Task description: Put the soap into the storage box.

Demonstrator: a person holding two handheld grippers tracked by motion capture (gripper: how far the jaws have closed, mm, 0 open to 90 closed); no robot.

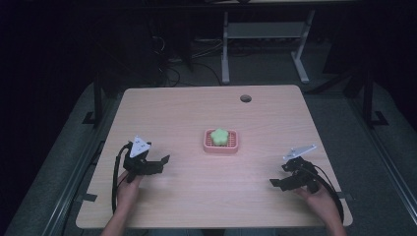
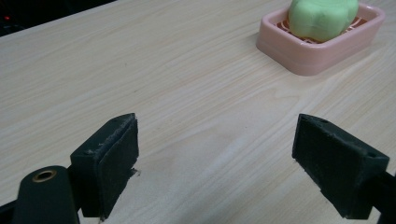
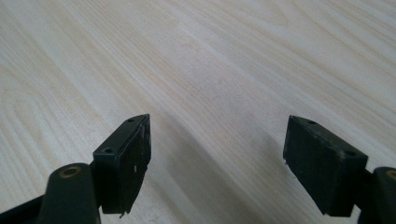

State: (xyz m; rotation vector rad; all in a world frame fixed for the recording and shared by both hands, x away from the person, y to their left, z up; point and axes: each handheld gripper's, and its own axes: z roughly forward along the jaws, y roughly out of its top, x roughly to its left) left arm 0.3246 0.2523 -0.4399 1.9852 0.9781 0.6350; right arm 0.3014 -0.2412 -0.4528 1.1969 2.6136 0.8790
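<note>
A pink soap dish [image 1: 233, 145] sits at the middle of the wooden table [image 1: 196, 108], and a green flower-shaped soap [image 1: 219, 136] lies in it. In the left gripper view the dish [image 2: 308, 56] and soap [image 2: 322, 16] show at the upper right, well beyond the jaws. My left gripper [image 1: 160, 163] rests low over the table at the front left, open and empty [image 2: 217, 163]. My right gripper [image 1: 281, 177] is at the front right, open too, with bare wood between its jaws [image 3: 217, 158].
A round cable hole [image 1: 245, 98] lies near the table's far edge. Beyond the table stand a white desk frame [image 1: 265, 34] and cables on a dark floor. The person's hands come in at the front edge.
</note>
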